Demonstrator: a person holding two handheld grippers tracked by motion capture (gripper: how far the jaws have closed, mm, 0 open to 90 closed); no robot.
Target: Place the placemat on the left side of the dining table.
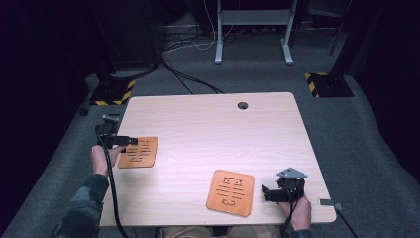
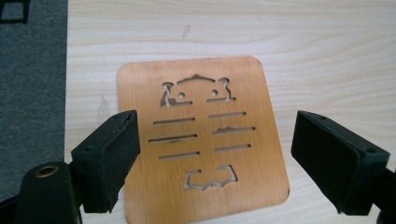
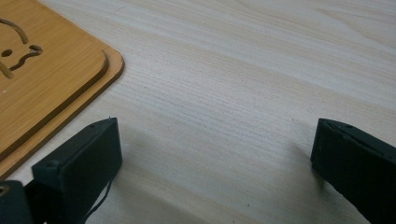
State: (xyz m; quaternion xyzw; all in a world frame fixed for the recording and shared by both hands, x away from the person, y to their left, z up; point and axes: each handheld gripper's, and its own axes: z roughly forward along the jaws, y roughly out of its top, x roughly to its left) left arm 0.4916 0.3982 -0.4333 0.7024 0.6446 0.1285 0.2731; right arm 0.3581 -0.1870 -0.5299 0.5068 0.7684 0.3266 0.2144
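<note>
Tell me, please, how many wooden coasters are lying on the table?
2: one coaster near the table's left edge, by the left hand-held gripper; another near the front edge.

left claw (image 1: 132, 141): jaws wide apart | right claw (image 1: 266, 193): jaws wide apart

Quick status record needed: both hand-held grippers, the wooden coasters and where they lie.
left hand-held gripper: open, above the left coaster, not touching it
right hand-held gripper: open, nothing between the jaws
left coaster: flat, near the table's left edge
near coasters: two stacked, beside the right hand-held gripper
table: light wood
</note>
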